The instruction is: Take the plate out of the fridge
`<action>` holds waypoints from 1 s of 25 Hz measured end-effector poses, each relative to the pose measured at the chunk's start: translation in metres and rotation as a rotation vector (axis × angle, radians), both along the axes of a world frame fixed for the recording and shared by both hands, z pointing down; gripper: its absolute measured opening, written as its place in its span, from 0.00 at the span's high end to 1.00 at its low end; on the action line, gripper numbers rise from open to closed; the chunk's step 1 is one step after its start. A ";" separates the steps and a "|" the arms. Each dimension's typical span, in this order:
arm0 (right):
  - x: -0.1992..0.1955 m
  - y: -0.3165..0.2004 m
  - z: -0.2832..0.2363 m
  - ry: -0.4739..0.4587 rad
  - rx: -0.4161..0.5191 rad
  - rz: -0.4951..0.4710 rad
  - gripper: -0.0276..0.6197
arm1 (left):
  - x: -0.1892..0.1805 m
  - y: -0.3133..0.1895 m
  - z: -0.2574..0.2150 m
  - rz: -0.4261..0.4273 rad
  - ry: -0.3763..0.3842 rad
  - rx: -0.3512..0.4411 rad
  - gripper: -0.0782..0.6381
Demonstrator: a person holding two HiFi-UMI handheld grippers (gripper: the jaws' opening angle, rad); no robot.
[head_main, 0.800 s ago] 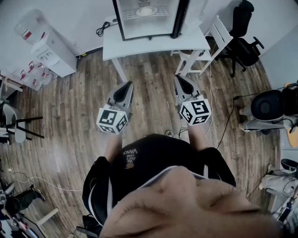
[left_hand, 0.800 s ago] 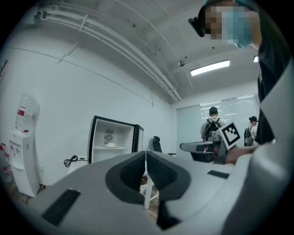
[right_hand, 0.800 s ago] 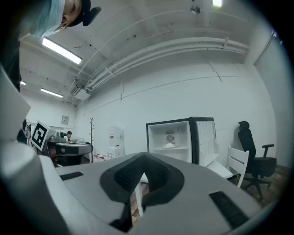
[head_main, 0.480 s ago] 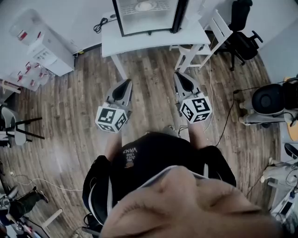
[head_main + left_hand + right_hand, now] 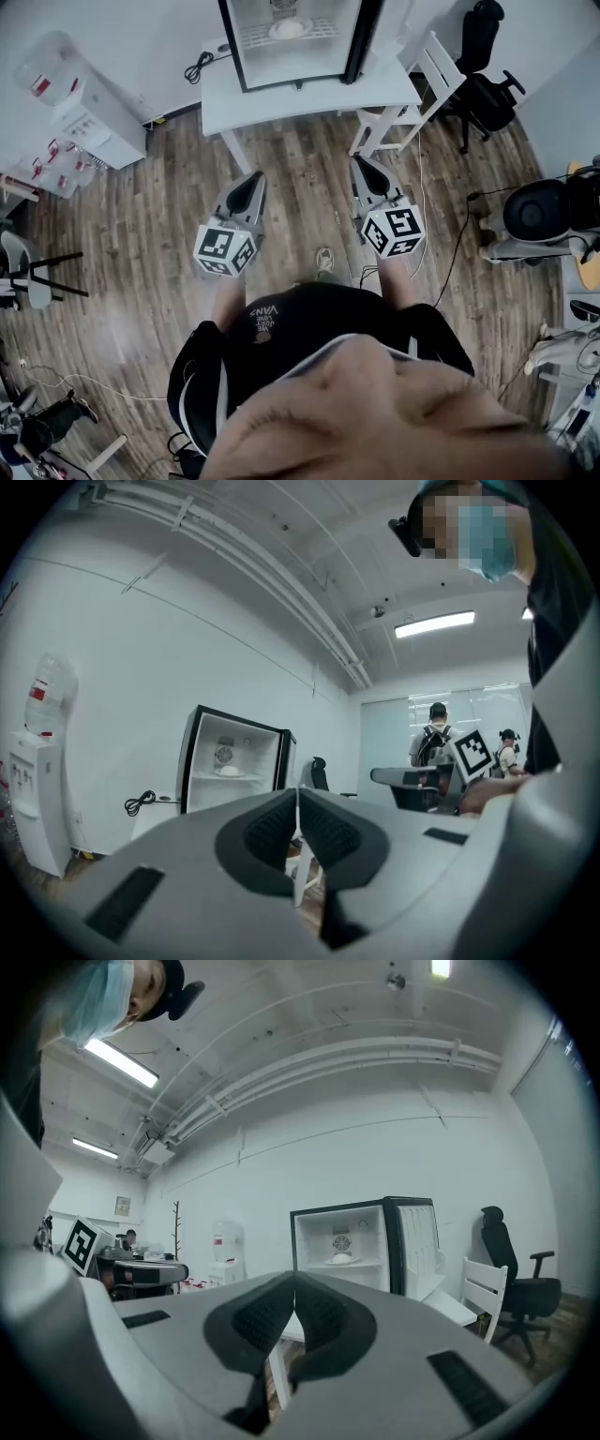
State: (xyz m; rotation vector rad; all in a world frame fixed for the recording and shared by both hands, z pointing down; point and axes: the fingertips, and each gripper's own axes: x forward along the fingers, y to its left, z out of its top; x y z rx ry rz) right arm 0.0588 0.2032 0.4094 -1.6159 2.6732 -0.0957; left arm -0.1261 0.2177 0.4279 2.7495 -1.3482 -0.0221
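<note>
A small black fridge stands open on a white table ahead of me, its door swung to the right. A white plate rests on its wire shelf, also visible as the plate in the left gripper view and the plate in the right gripper view. My left gripper and right gripper are held side by side over the wooden floor, well short of the table. Both are shut with nothing between the jaws.
A white chair stands right of the table, a black office chair beyond it. A water dispenser is at the far left wall. A black cable lies on the table's left end. People stand far off by a desk.
The view has shifted slightly towards the fridge, so the table and fridge sit a bit lower in the head view. Both grippers stay shut and side by side.
</note>
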 end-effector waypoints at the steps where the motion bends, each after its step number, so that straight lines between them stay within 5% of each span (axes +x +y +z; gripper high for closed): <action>1: 0.001 -0.006 0.000 -0.001 -0.001 -0.003 0.94 | 0.001 -0.006 0.000 -0.003 0.000 -0.002 0.87; 25: 0.055 -0.152 -0.005 -0.009 0.017 -0.124 0.94 | 0.054 -0.129 -0.012 -0.139 -0.003 0.026 0.87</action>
